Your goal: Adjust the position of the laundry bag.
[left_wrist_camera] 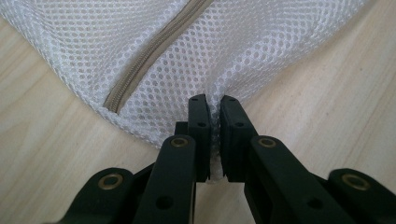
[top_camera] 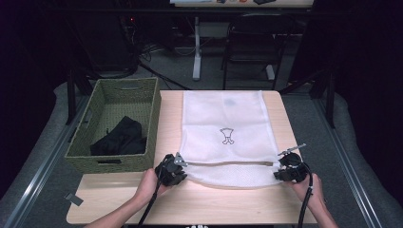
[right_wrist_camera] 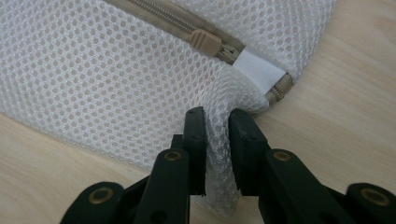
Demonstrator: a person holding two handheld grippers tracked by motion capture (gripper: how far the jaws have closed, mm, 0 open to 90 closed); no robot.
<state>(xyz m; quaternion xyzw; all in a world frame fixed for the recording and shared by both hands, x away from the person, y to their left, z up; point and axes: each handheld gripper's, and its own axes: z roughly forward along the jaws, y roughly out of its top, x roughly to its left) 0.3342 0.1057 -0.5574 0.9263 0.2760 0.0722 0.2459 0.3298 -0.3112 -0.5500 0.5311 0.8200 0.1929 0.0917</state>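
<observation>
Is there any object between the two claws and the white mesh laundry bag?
No. The left claw and the right claw each already pinch a near corner of the white mesh laundry bag on the light wooden table; nothing visible lies between.

no readable words or numbers anywhere, a small dark outline emblem printed on the white mesh laundry bag (top_camera: pixel 223 128), too small to make out
</observation>
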